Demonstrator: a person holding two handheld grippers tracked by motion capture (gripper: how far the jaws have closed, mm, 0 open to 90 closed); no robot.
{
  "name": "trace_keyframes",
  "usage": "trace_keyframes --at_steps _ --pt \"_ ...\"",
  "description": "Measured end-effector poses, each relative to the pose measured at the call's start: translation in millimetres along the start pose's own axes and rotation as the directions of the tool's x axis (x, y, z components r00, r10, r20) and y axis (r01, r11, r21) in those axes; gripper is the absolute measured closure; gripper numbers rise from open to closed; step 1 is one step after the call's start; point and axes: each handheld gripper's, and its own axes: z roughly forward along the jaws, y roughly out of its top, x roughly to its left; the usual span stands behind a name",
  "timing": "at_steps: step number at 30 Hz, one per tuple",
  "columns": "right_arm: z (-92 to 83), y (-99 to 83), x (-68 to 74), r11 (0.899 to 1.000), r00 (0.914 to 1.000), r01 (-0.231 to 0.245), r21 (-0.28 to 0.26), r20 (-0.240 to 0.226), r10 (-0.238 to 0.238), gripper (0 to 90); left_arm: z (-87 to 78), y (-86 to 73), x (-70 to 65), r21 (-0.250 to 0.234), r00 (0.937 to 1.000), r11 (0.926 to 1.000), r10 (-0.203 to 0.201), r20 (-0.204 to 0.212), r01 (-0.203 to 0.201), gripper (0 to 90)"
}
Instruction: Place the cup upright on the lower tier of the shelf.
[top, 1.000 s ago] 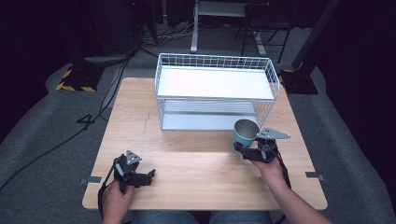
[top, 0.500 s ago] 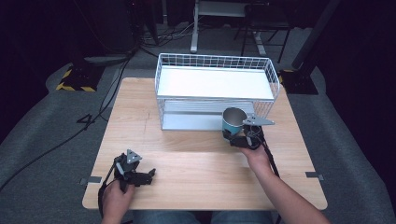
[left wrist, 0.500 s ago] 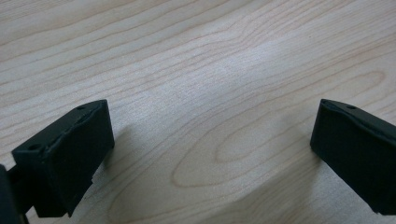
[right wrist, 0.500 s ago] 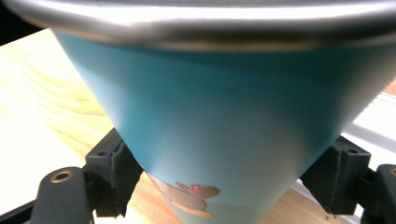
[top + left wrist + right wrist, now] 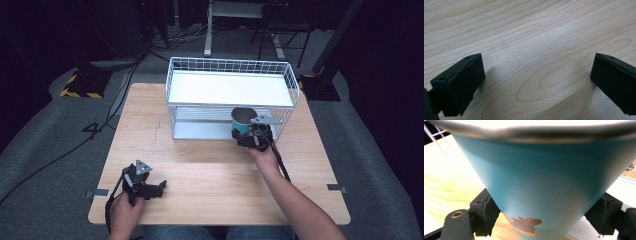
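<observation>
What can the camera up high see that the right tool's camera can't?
High view alone: the whole white wire rack, the wooden table, the left tool open near the front edge, and both forearms. Right gripper view alone: a small brown picture low on the cup, and the black pads pressing its sides. Both: the blue cup held by the right tool at the rack's front.

teal cup (image 5: 242, 121), metal rim, seemingly upright, at wire rack's (image 5: 230, 89) lower front.
</observation>
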Motion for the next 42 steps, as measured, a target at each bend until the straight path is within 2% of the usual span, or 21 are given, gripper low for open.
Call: trace_keyframes --at_steps 4,5,10,13,23,29,33,42 --pt "11.7 0.4 2.5 1.0 0.9998 -0.009 -0.002 0.019 0.009 22.2 0.0 0.0 0.0 0.0 1.0 1.0 0.0 0.0 0.0 0.0" --pt "17.2 0.8 4.4 1.0 0.9997 -0.013 -0.017 0.022 0.014 22.3 0.0 0.0 0.0 0.0 1.0 1.0 0.0 0.0 0.0 0.0" --pt "26.4 0.4 7.1 1.0 0.9995 -0.008 -0.03 0.03 0.009 22.2 0.0 0.0 0.0 0.001 1.0 1.0 0.0 0.0 0.0 0.0" --pt "34.8 0.5 9.2 0.999 0.9989 -0.024 -0.038 0.039 0.026 22.2 0.0 0.0 0.0 0.0 1.0 1.0 0.0 0.0 0.0 0.0" --pt "58.8 8.8 13.4 0.997 0.9973 -0.019 -0.079 0.07 0.024 22.2 0.0 0.0 0.0 0.0 1.0 1.0 0.0 0.0 0.0 0.0" --pt "68.0 12.0 13.7 0.996 0.9971 -0.001 -0.091 0.076 0.008 22.2 0.0 0.0 0.0 0.0 1.0 1.0 0.0 0.001 0.0 0.0" --pt "73.6 12.0 13.2 0.994 0.997 -0.007 -0.107 0.076 0.015 22.2 0.0 0.0 0.0 0.0 1.0 1.0 0.0 0.0 0.0 0.0" --pt "83.0 8.7 14.0 0.995 0.9969 -0.027 -0.092 0.071 0.033 22.2 0.0 0.0 0.0 0.0 1.0 1.0 0.0 0.0 0.0 0.0"
